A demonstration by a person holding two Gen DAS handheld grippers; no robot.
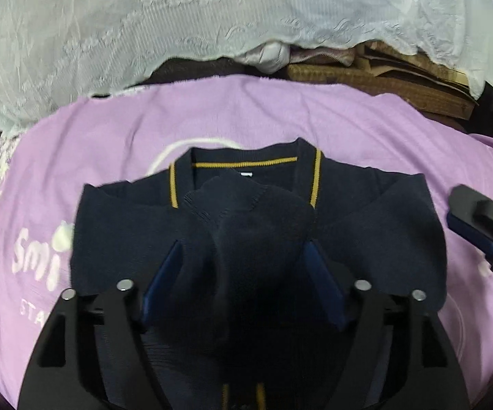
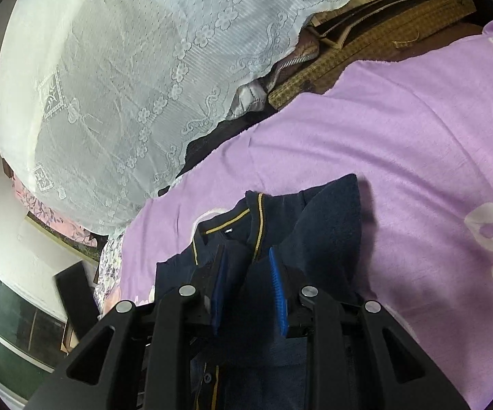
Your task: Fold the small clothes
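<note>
A small navy knit cardigan [image 1: 126, 232] with mustard trim lies on a purple blanket [image 1: 246, 116], collar away from me. My left gripper [image 1: 243, 249] has its jaws wide apart, with a bunched fold of the cardigan lying between the blue pads [image 1: 164, 273]; they do not press it. My right gripper [image 2: 246, 256] is shut on the cardigan [image 2: 331, 218] near the collar, pads close together with cloth pinched between them and lifted. The right gripper also shows at the right edge of the left wrist view [image 1: 485, 222].
A pile under a white lace cloth [image 1: 144, 27] stands behind the blanket. Brown woven mats and cardboard [image 1: 383, 71] lie at the back right. In the right wrist view a window [image 2: 10, 324] and a dark box [image 2: 75, 290] show at the lower left.
</note>
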